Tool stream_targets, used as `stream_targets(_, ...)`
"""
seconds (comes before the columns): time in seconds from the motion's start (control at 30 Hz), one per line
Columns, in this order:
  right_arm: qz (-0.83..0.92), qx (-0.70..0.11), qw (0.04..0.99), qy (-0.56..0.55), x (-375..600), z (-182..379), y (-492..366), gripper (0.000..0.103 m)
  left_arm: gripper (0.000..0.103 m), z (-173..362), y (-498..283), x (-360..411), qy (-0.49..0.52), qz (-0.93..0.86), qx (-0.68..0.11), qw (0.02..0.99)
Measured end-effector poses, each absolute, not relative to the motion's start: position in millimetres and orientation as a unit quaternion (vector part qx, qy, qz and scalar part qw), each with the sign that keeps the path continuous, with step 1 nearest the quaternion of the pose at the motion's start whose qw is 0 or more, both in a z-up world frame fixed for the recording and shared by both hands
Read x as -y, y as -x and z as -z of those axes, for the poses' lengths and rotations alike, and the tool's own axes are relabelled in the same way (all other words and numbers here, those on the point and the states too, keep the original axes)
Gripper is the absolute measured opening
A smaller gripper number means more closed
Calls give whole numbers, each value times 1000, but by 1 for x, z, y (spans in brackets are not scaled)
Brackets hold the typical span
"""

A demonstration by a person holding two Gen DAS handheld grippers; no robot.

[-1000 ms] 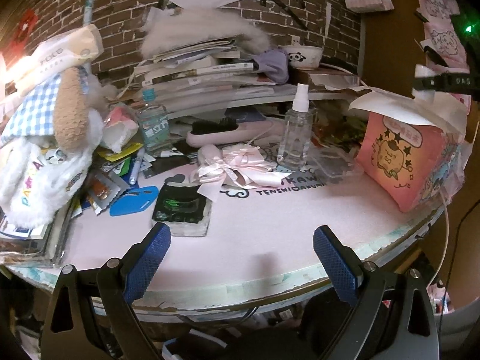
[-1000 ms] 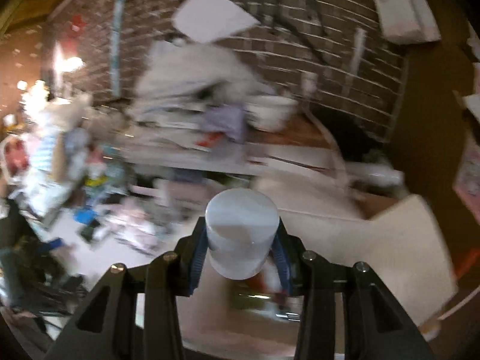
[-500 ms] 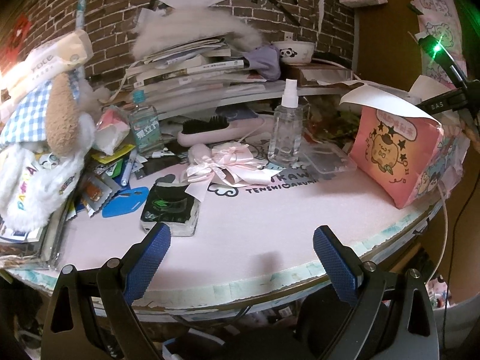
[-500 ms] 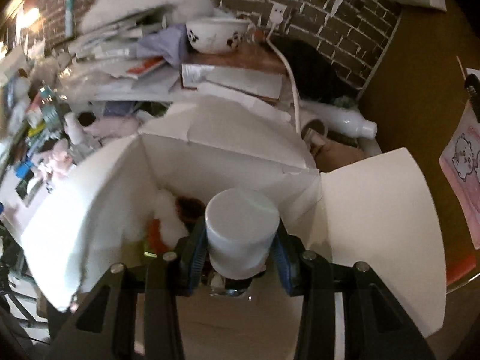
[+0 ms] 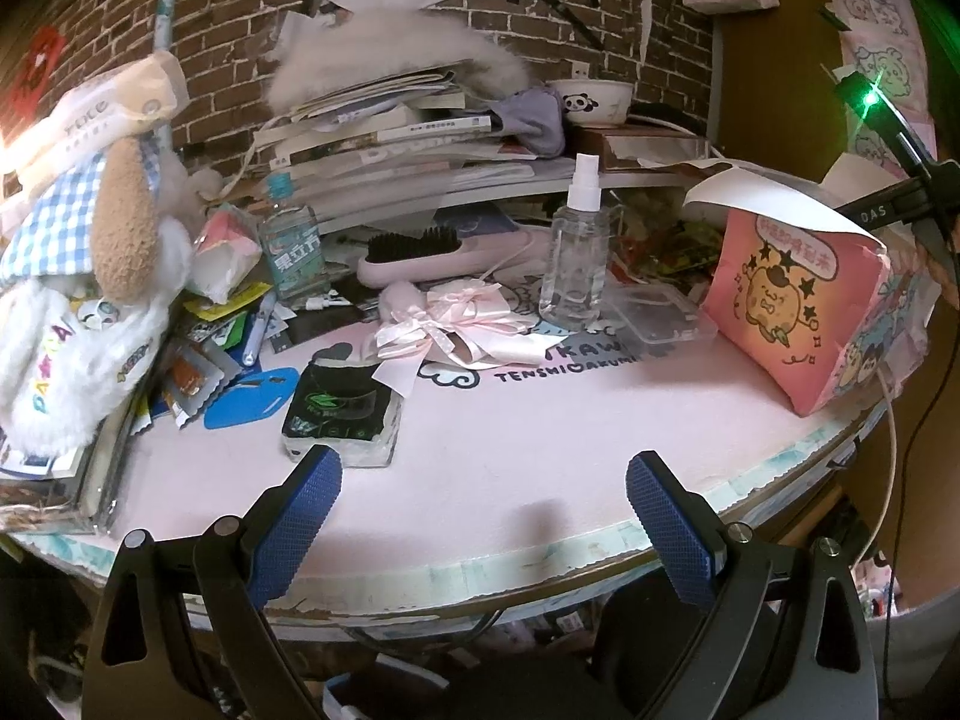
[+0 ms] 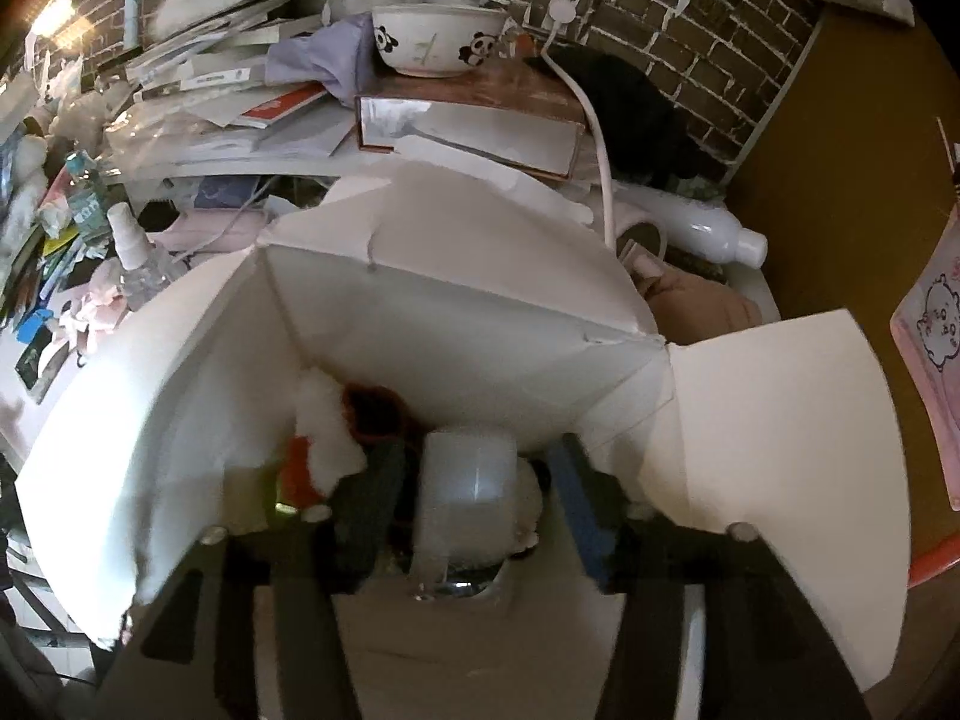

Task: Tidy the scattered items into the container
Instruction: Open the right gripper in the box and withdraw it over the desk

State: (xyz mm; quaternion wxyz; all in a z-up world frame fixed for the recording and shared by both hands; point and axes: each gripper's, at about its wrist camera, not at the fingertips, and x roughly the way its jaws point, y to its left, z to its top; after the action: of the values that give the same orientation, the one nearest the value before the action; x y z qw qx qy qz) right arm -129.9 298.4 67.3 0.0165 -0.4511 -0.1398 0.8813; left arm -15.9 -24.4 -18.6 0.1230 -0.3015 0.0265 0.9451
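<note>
White-capped jar sits low inside the open white box, between the right gripper fingers, which look spread and off it (blurred, so a judgement). Step: drop-off. Next: lift clear of the flaps. Left gripper hovers empty, jaws wide, over the pink table.
</note>
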Motion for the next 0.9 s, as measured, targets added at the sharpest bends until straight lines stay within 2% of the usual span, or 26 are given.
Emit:
stream_targets(0.2, -885, 134, 7, 445, -295, -71, 124, 57, 95, 18, 15, 24, 301, -945, -26, 121)
stream_targets(0.3, -896, 123, -6, 427, -291, -80, 116, 68, 95, 17, 15, 24, 301, -946, -24, 118)
stream_targets(0.47, -920, 118, -42, 372, -271, -101, 91, 74, 95, 17, 15, 27, 300, -947, -18, 115)
stream_targets(0.57, -938, 100, -91, 320, -252, -118, 68, 86, 95, 18, 14, 30, 299, -948, -15, 112)
stream_targets(0.73, -946, 62, -173, 266, -218, -130, 35, 90, 95, 19, 14, 35, 301, -948, -11, 106)
stream_targets(0.9, -938, 46, -238, 248, -178, -118, 17, 96, 95, 20, 12, 41, 302, -948, -7, 100)
